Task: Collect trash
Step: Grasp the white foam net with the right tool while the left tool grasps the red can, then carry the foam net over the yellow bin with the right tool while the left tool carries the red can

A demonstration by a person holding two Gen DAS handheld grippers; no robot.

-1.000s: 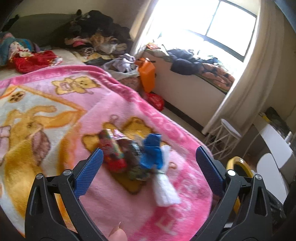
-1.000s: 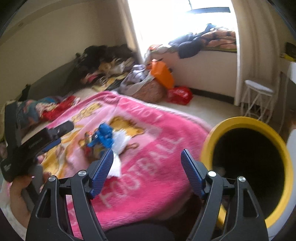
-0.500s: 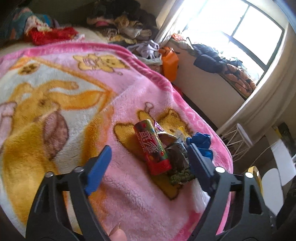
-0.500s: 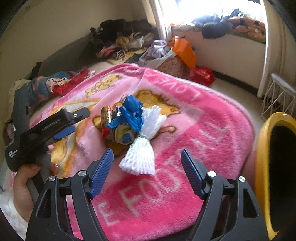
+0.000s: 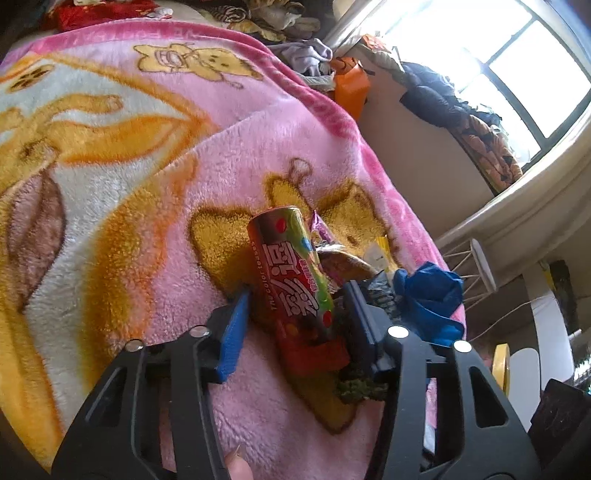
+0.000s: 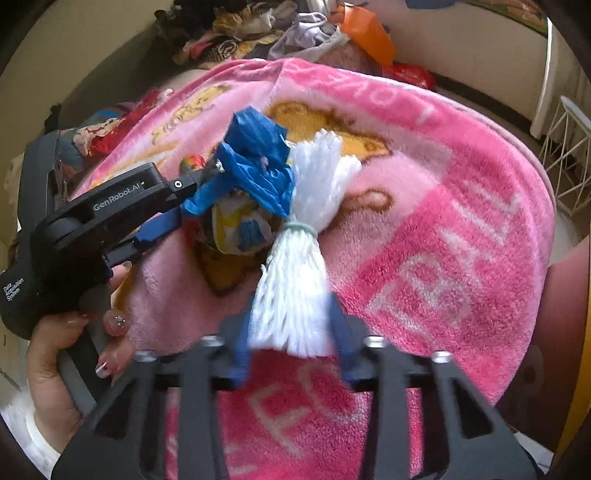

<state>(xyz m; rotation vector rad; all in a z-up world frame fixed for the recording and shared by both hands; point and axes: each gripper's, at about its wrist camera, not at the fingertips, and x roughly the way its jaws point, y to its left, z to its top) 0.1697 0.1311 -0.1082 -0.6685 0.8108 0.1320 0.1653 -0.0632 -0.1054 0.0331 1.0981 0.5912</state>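
A small heap of trash lies on a pink blanket [image 5: 110, 192]. In the left wrist view my left gripper [image 5: 295, 299] straddles a red and green candy tube [image 5: 291, 280], its jaws close on both sides of it; a crumpled blue wrapper [image 5: 428, 291] and dark wrappers lie to the right. In the right wrist view my right gripper [image 6: 291, 314] has its jaws around the near end of a white foam net sleeve [image 6: 299, 280]. The blue wrapper [image 6: 258, 166] and a yellow wrapper [image 6: 236, 225] lie behind it, with the left gripper [image 6: 177, 206] at their left.
A yellow bin rim [image 5: 500, 365] shows past the bed's right edge. Piled clothes [image 6: 236, 26] and an orange bag [image 6: 369, 33] lie beyond the bed. A white wire stool [image 5: 476, 258] stands by the window wall. The bed edge drops off at the right.
Both grippers have moved in on the heap and narrowed. The left jaws now sit around the candy tube; the right jaws now sit around the white foam net.
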